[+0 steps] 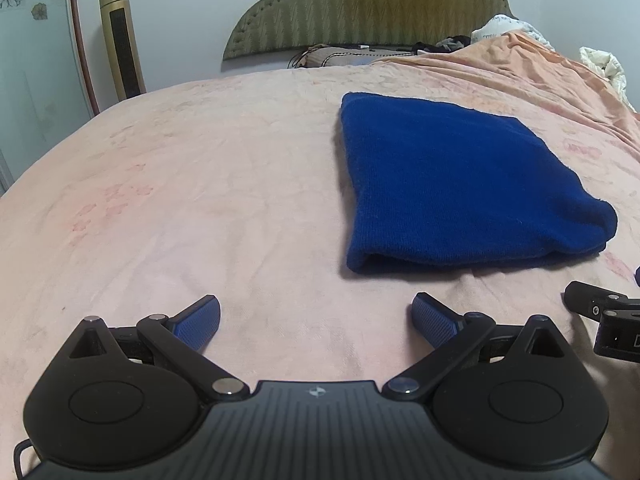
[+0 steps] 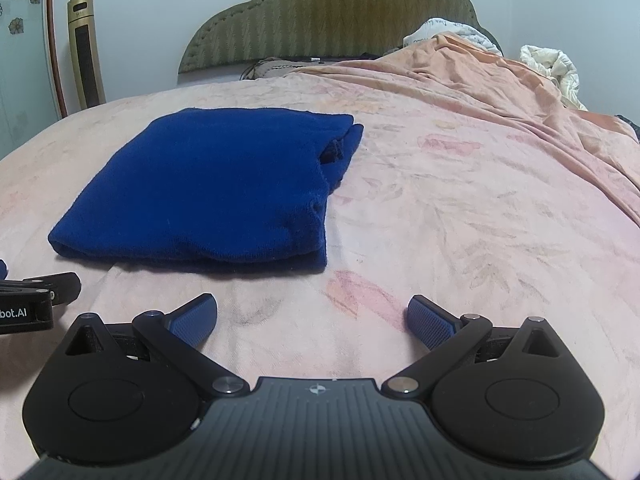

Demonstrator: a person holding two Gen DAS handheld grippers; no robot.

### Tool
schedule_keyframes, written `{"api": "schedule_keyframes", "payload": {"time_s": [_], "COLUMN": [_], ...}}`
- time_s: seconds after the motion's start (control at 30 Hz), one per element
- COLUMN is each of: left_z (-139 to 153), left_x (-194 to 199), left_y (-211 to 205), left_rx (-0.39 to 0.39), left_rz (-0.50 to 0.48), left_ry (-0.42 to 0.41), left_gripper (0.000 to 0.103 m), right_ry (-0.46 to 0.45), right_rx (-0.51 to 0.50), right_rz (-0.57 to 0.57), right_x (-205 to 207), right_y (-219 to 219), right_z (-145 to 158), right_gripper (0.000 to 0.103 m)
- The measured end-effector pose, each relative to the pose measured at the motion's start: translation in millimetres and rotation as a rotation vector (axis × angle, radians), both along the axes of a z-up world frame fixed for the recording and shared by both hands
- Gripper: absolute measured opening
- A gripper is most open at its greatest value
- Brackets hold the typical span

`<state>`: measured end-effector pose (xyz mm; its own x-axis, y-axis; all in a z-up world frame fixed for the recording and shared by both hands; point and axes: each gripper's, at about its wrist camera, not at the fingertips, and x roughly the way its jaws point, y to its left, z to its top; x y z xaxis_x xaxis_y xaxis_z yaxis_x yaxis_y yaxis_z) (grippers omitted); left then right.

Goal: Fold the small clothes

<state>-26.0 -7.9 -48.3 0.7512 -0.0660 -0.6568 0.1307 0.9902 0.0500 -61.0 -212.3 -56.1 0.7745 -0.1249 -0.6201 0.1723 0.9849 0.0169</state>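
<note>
Hovering low over the near part of the bed [image 1: 200,184], the left gripper [image 1: 316,322] has its jaws spread wide with nothing between them, only pink sheet showing in the gap. The right gripper [image 2: 312,320] sits the same way, jaws wide and empty, side by side with the left one; each camera catches the other's black frame at its edge. Neither touches the cloth.

Just beyond them lies the blue garment [image 2: 208,188], a knit piece resting flat on the sheet between the two views: ahead and to the right of the left gripper, ahead and to the left of the right one. It is already a compact, roughly square bundle, with a rounded folded edge [image 1: 460,256] facing the grippers and several stacked layers showing at its right side [image 2: 340,148].

Judged from that shape, the folding of this piece looks finished or nearly so; at most a little squaring of the loose layers on the right remains. No other unfolded small garment is clearly visible within reach.

Farther back, a rumpled orange blanket [image 2: 500,92] is heaped on the right, then the green headboard [image 1: 360,4] and a tall gold fan [image 1: 120,36] by the wall.
</note>
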Motion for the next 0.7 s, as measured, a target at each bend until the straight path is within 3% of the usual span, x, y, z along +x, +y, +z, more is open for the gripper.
{"api": "schedule_keyframes", "payload": {"time_s": [0.7], "left_z": [-0.6], "left_x": [1.0], "left_y": [3.9], "left_rx": [-0.014], "left_rz": [-0.001], "left_ry": [0.007], "left_gripper": [0.103], "right_ry": [0.003], "right_rx": [-0.010], "right_rz": [-0.001], "right_x": [0.2], "right_y": [1.4], "right_z": [-1.5], "right_gripper": [0.103]}}
